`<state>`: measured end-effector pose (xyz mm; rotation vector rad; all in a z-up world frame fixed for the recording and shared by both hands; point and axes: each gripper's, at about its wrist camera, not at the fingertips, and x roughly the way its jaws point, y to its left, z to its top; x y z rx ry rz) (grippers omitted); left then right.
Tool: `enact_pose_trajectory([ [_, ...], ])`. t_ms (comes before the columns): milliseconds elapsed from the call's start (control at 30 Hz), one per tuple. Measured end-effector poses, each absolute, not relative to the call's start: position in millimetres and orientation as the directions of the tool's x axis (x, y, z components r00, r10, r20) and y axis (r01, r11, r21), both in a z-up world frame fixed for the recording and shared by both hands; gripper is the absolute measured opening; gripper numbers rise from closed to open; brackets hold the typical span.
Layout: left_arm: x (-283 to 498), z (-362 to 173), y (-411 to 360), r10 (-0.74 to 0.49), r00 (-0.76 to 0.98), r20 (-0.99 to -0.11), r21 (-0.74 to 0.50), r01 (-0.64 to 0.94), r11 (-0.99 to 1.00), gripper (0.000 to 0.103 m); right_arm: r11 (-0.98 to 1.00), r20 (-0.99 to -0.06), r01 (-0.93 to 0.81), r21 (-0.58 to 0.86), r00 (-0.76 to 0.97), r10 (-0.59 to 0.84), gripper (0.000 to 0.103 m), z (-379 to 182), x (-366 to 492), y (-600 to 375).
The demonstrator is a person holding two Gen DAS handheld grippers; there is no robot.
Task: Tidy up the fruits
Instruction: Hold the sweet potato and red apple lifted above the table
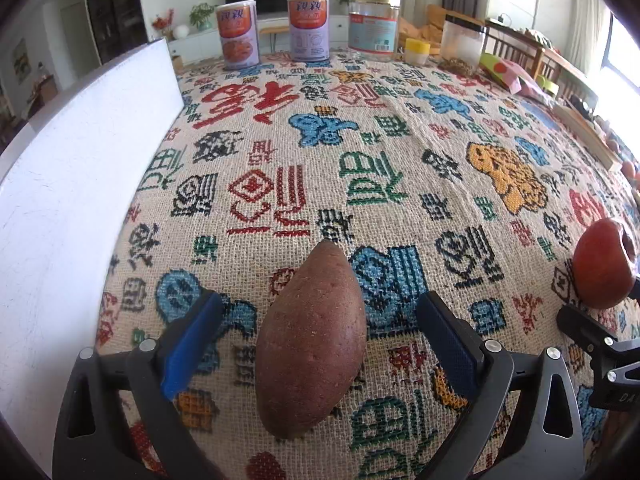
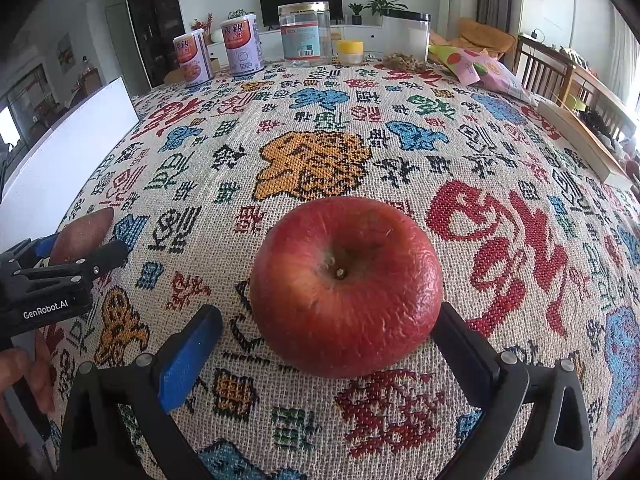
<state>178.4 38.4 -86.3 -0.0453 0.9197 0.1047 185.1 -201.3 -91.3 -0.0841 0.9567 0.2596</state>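
A reddish-brown sweet potato [image 1: 312, 340] lies lengthwise on the patterned tablecloth [image 1: 360, 160]. My left gripper [image 1: 320, 304] is open, one blue pad on each side of the sweet potato and neither touching it. A wrinkled red apple [image 2: 346, 284] sits stem-up on the cloth between the fingers of my right gripper [image 2: 328, 312]. This gripper is open; its left pad [image 2: 188, 356] stands clear of the apple and its right finger lies close against the apple's side. The apple [image 1: 604, 264] also appears at the right edge of the left wrist view. The sweet potato [image 2: 84, 228] shows at the left of the right wrist view.
A white board [image 1: 80, 180] stands along the table's left side. At the far edge stand two cans [image 1: 238, 36], a glass jar [image 1: 374, 26], a yellow-lidded cup [image 1: 417, 50] and a clear tub [image 1: 462, 46]. Snack bags [image 2: 480, 68] and a wooden tray [image 2: 580, 140] lie at the right.
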Motion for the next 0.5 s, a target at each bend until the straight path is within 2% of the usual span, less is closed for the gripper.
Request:
enact_pose_trajectory([
  [500, 178.6, -86.4, 38.2, 0.070, 0.602, -0.796, 0.005, -0.109, 0.994, 0.099, 0.967, -0.823, -0.253, 0.011, 0.547, 0.153, 0.103, -93.1, 185.4, -197.9],
])
